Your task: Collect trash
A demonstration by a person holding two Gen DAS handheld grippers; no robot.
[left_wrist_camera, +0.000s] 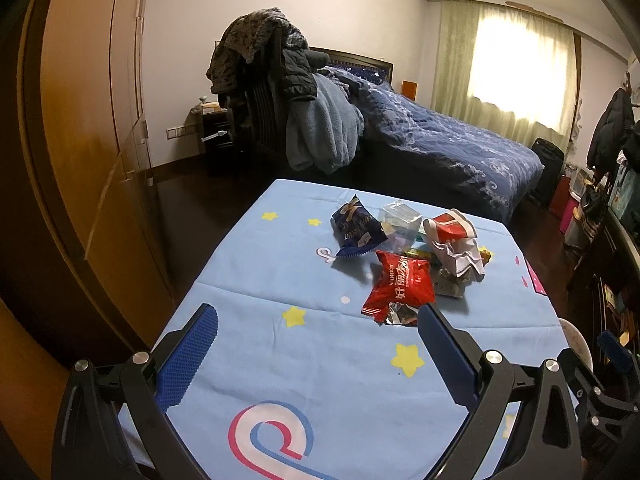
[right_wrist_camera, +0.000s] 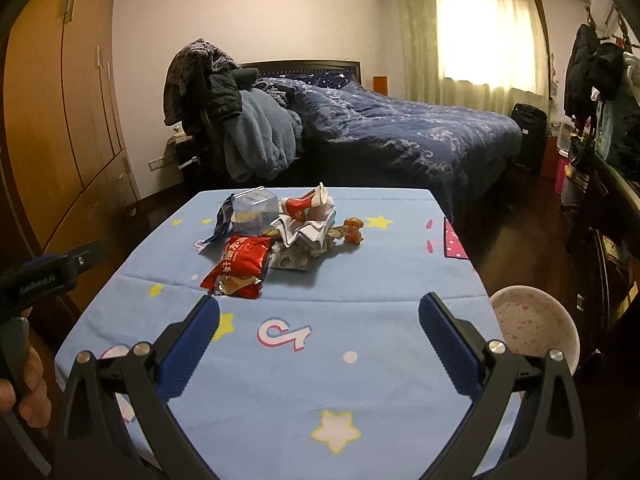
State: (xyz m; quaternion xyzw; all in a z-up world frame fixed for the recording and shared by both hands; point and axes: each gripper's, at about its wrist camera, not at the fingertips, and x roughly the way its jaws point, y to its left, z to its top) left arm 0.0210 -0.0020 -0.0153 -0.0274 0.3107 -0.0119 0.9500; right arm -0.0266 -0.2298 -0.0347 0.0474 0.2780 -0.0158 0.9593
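A pile of trash lies on the table's light blue cloth [left_wrist_camera: 280, 360]: a red snack wrapper [left_wrist_camera: 400, 286] nearest, a dark blue snack bag [left_wrist_camera: 356, 232], a clear plastic box [left_wrist_camera: 400, 220] and a crumpled red-and-white paper carton [left_wrist_camera: 456, 240]. The right wrist view shows the same red wrapper [right_wrist_camera: 240, 266], blue bag [right_wrist_camera: 222, 220], clear box [right_wrist_camera: 254, 208], carton [right_wrist_camera: 308, 216] and a small brown figure [right_wrist_camera: 354, 230]. My left gripper [left_wrist_camera: 318, 312] is open and empty, its right finger just short of the red wrapper. My right gripper [right_wrist_camera: 319, 300] is open and empty above the cloth.
A pink-speckled white bin [right_wrist_camera: 534, 326] stands at the table's right edge. A wooden wardrobe [left_wrist_camera: 100, 120] is on the left. A bed with a blue quilt [left_wrist_camera: 460, 140] and a clothes-laden chair [left_wrist_camera: 276, 92] are behind the table. The left gripper's side [right_wrist_camera: 48, 276] shows at left.
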